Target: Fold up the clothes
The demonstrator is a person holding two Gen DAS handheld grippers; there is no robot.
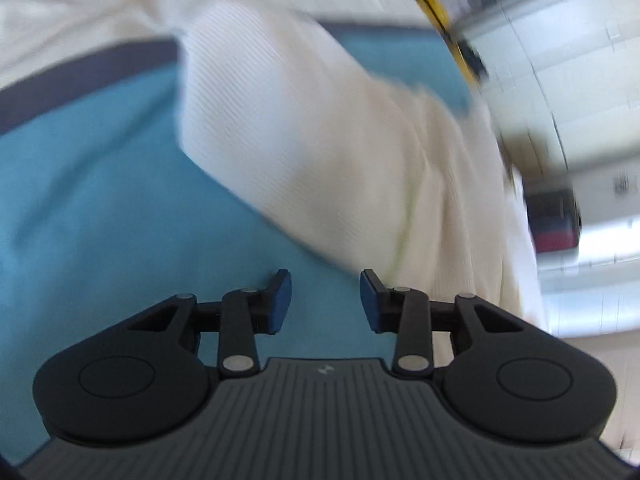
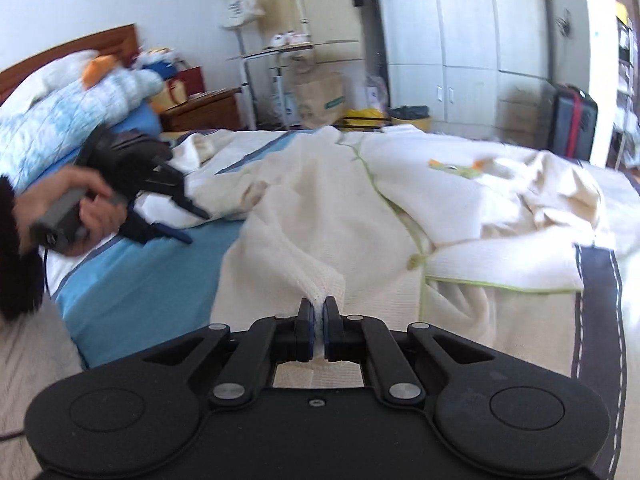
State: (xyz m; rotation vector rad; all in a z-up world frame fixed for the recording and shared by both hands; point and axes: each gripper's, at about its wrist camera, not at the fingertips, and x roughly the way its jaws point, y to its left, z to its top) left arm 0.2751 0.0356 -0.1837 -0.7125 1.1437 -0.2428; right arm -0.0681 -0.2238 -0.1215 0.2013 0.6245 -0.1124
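A cream waffle-knit garment (image 2: 352, 208) with green piping lies crumpled across the bed. My right gripper (image 2: 319, 314) is shut on a fold of its near edge, and the cloth rises in a ridge from the pads. The left wrist view is blurred. There a sleeve-like part of the same garment (image 1: 304, 140) lies over the blue sheet (image 1: 100, 200). My left gripper (image 1: 326, 296) is open just short of that cloth, with nothing between its fingers. From the right wrist view, the left gripper (image 2: 192, 226) shows at the left, held by a hand (image 2: 86, 208), jaws apart beside the garment's edge.
The blue sheet (image 2: 148, 280) covers the bed's left side. Bedding and pillows (image 2: 80, 100) are piled at the headboard. A dark runner with white stitching (image 2: 600, 320) crosses the right edge. Behind stand a nightstand (image 2: 204, 112), a rack, a paper bag (image 2: 320, 96), a wardrobe (image 2: 460, 40) and a suitcase (image 2: 572, 120).
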